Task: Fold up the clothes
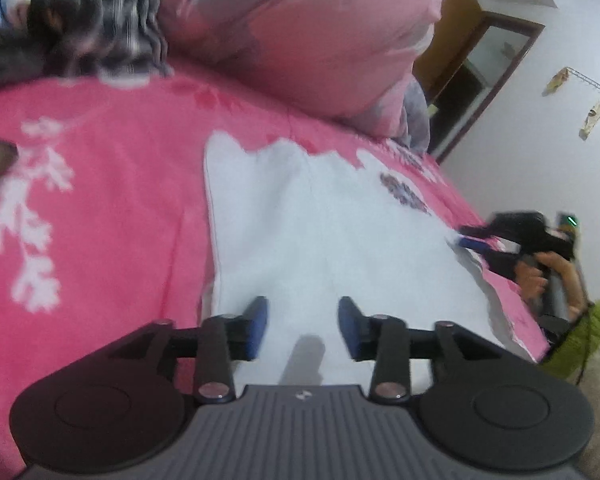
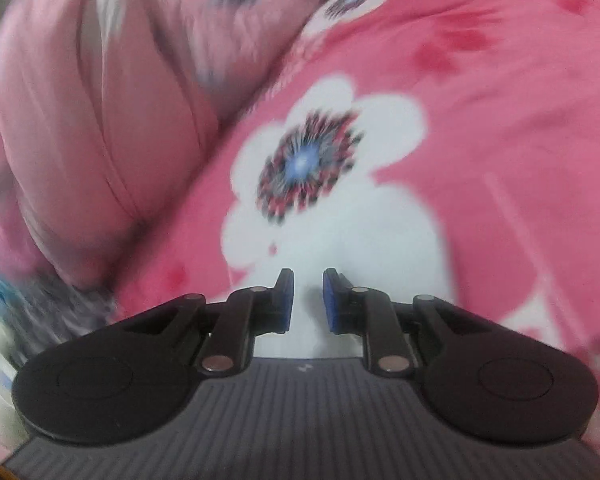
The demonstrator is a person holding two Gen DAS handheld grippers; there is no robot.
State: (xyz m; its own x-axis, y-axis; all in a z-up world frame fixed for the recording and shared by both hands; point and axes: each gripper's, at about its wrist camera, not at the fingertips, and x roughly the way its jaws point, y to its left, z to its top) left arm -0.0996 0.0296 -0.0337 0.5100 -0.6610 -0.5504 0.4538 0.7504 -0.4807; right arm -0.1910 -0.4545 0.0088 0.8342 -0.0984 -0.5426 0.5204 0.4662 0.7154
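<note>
White garment (image 1: pixel 332 232) lies flat on the pink flowered bed cover (image 1: pixel 100 208), reaching toward the bed's right edge. My left claw (image 1: pixel 303 330) hangs over its near part, jaws moderately wide, nothing between the blue pads. My right claw (image 2: pixel 308 300) stands narrow but not closed, empty, over a white flower on the cover; the view is blurred. Pink quilt (image 1: pixel 320 32) is piled at the far side.

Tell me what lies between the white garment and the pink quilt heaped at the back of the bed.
In the left wrist view, only the pink flowered bedsheet lies between the white garment and the heaped pink quilt; nothing else rests on that stretch.
</note>
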